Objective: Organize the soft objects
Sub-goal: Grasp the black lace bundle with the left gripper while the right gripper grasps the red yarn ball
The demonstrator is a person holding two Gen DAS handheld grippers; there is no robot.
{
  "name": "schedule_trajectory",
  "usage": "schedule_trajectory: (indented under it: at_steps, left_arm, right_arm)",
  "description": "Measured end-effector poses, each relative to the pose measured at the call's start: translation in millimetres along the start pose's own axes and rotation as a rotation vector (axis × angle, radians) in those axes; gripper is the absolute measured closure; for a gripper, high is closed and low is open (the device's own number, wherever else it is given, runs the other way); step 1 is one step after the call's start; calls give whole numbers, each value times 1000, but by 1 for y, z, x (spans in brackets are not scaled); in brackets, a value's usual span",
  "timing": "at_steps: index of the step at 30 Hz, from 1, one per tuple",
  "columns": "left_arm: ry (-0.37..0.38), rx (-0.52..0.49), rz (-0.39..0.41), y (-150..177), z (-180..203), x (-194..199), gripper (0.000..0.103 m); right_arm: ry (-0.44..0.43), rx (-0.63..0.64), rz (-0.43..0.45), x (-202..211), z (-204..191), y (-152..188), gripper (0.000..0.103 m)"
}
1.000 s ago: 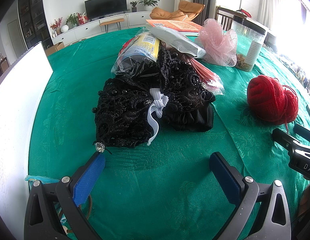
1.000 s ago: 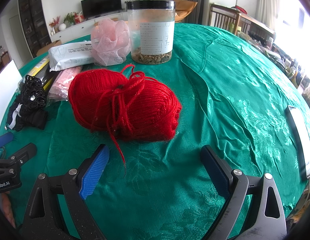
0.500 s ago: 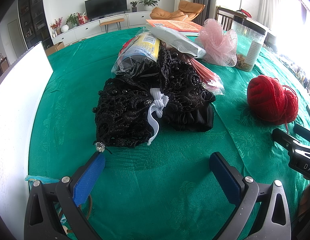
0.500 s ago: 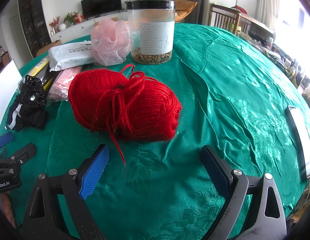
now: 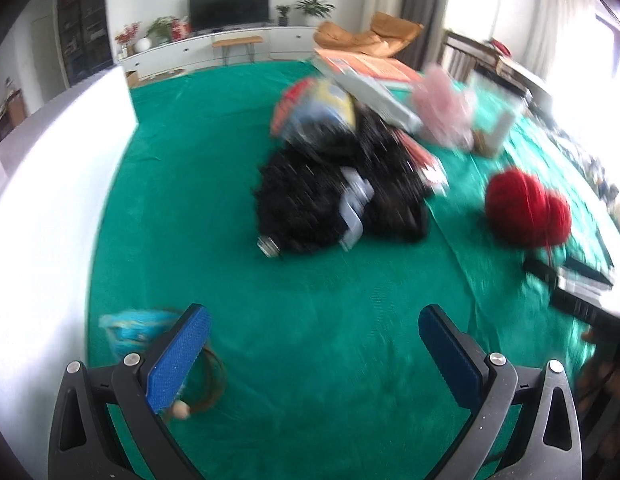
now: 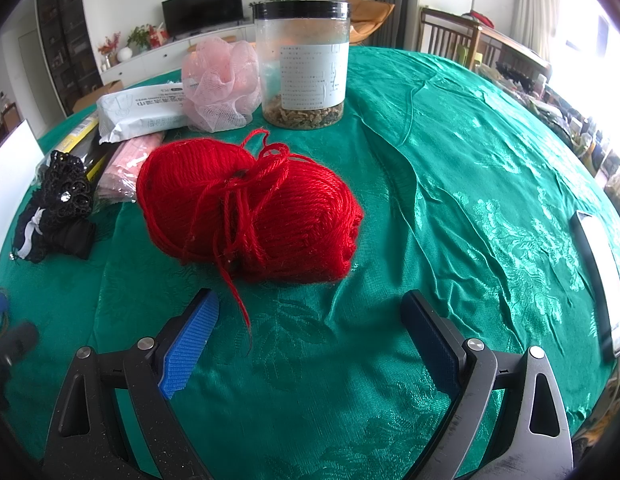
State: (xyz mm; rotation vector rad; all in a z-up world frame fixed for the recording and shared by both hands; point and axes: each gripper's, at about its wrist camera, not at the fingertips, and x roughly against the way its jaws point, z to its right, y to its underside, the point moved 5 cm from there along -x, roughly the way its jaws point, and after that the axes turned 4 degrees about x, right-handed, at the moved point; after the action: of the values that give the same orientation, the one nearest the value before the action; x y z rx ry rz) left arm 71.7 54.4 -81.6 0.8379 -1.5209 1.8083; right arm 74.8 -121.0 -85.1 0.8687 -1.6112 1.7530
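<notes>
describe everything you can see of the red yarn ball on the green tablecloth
The red yarn ball is a fuzzy, loosely wound skein of bright red wool-like strands, squashed oblong and lying on its side on the green patterned tablecloth. Several strands are tied around its middle in a knot, with loops sticking up and one loose tail trailing toward the open right gripper, which does not touch it. Nothing else appears to touch it. The left wrist view shows it blurred.

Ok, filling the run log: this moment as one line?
left gripper: open, empty | right gripper: open, empty, facing yarn | lace pile: untouched | cloth: green
</notes>
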Motion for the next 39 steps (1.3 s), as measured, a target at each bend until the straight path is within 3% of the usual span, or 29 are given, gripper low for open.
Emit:
schedule_trajectory:
  at_steps: [3,6,10,13,16,19,24,26,29,32,37,39]
  left_arm:
    - [12,28,49,-15,-4,19,0]
    - [1,11,45,-27,-4,21,0]
    - [-5,44,25,-45,-2,2,0]
    - [64,145,44,-65,-2,-19,0]
    - [95,198,-45,-74,-1,-54,1]
    - [263,221,-128,-63,14,-56,4]
    - [474,-40,-245,-11,58,-11,4]
    - [436,-78,-215,-8,59,0,4]
    - [294,-40,-103,-32,47,4,3]
    - [217,-36,-47,-52,45,-10,3]
    - [173,-176,-139,-40,75,-51,3]
    - [152,-218,-136,-32,80,-55,10]
  right_arm:
    - [0,0,0,0,0,0,9]
    - [0,0,0,0,0,0,9]
    - [0,-1,0,0,0,0,9]
    - [0,-1,0,0,0,0,9]
    - [0,-1,0,0,0,0,9]
    - [-1,-2,1,0,0,0,9]
    - [-1,-3,1,0,0,0,9]
    - [-1,-3,1,0,0,0,9]
    - [-1,-3,1,0,0,0,9]
    - [-1,-4,1,0,0,0,9]
    - [-20,-24,8,4,1,-1,10]
    - [-47,-81,27,12,9,0,10]
